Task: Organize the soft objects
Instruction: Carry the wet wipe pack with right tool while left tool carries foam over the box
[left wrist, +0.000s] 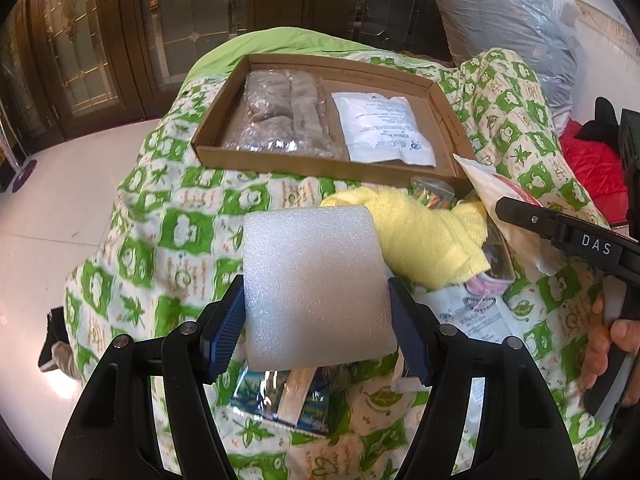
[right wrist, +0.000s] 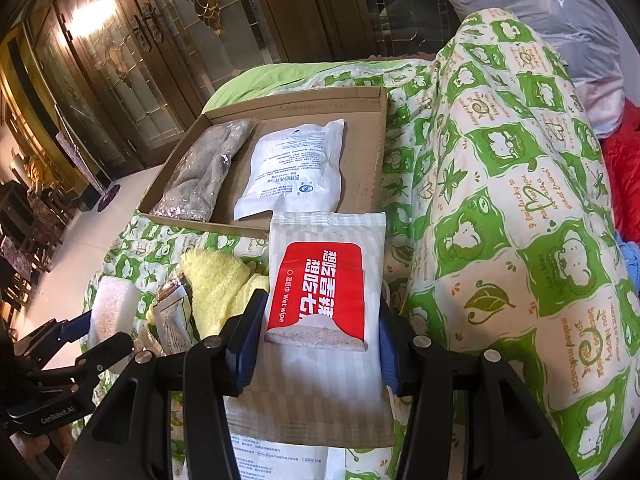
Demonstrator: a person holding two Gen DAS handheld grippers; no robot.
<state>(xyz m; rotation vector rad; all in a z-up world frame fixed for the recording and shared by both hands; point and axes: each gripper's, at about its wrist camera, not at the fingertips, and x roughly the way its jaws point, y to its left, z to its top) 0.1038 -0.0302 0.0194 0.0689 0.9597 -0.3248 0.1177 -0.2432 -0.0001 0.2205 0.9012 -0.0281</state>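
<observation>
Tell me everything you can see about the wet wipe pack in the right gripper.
The wet wipe pack is a flat, soft pouch, white with a faint pale pattern and crimped ends. A red label with white lettering, including "Wet wipe", covers its middle. The right gripper is shut on it, blue pads pressing both long edges, so it is held up off the green patterned blanket. Its far end points toward the cardboard box, overlapping the near wall in the right wrist view. Contact there cannot be told.

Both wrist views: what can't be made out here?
- Blue foil packet, left wrist view: mostly hidden behind the foam block in the left gripper.
- White sheet, right wrist view: cut off by the bottom edge, under the wet wipe pack in the right gripper; print too small.
</observation>
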